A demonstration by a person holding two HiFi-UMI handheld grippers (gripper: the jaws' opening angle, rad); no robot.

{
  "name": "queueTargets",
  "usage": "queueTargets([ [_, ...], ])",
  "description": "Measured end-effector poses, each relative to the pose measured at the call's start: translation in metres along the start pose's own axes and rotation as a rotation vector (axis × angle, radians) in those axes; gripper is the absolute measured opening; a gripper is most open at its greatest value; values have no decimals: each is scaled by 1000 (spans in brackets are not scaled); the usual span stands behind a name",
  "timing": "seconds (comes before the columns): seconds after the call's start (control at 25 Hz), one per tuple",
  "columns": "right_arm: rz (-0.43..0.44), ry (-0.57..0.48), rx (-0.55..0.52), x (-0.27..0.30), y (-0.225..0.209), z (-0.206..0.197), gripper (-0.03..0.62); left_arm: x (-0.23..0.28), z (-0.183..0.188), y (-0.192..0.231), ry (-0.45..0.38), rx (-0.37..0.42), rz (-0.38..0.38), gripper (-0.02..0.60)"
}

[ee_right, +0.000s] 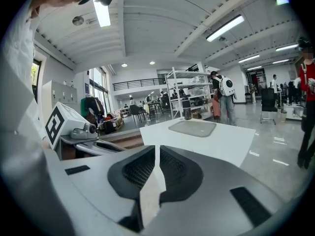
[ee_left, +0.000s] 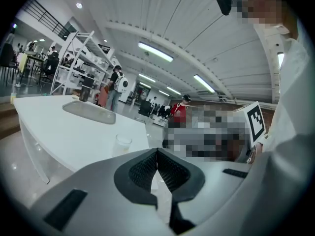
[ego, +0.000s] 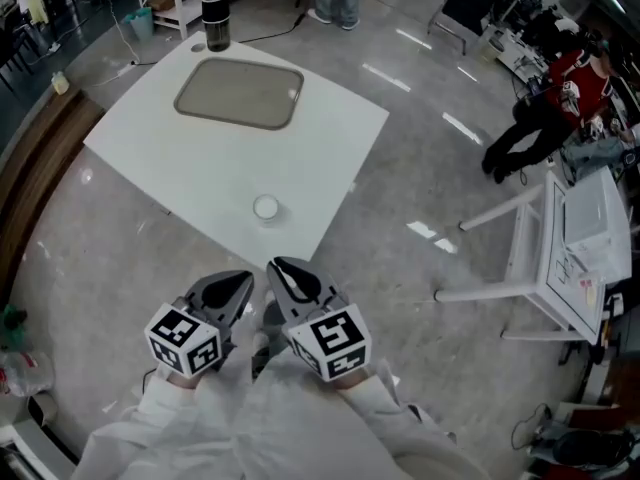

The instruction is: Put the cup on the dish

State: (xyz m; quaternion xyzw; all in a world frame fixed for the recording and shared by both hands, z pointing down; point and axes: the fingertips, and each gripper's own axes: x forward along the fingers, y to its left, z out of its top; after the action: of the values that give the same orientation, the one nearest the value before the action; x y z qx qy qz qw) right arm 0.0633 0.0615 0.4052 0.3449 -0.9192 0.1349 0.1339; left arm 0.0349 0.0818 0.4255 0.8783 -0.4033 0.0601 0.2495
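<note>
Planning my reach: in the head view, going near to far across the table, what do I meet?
Near to far: cup → dish → bottle.

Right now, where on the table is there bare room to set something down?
The table is bare between the dish and the cup, and on both sides of the dish. The dish itself is empty. Only the far corner is crowded, where a black bottle stands close to the dish.
</note>
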Motion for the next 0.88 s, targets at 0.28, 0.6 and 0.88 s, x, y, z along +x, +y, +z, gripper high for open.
queueTargets([
  [0.28, 31, 24, -3, 43, -33, 16, 15, 27, 22, 41, 7, -21, 41, 8],
  [0.6, 48, 65, 15, 74, -60, 10, 21, 55, 24, 68, 33, -44, 62, 8],
  [0.88, 60, 129, 6, 98, -71, -10, 116, 66, 17, 88, 60, -84, 76, 8],
])
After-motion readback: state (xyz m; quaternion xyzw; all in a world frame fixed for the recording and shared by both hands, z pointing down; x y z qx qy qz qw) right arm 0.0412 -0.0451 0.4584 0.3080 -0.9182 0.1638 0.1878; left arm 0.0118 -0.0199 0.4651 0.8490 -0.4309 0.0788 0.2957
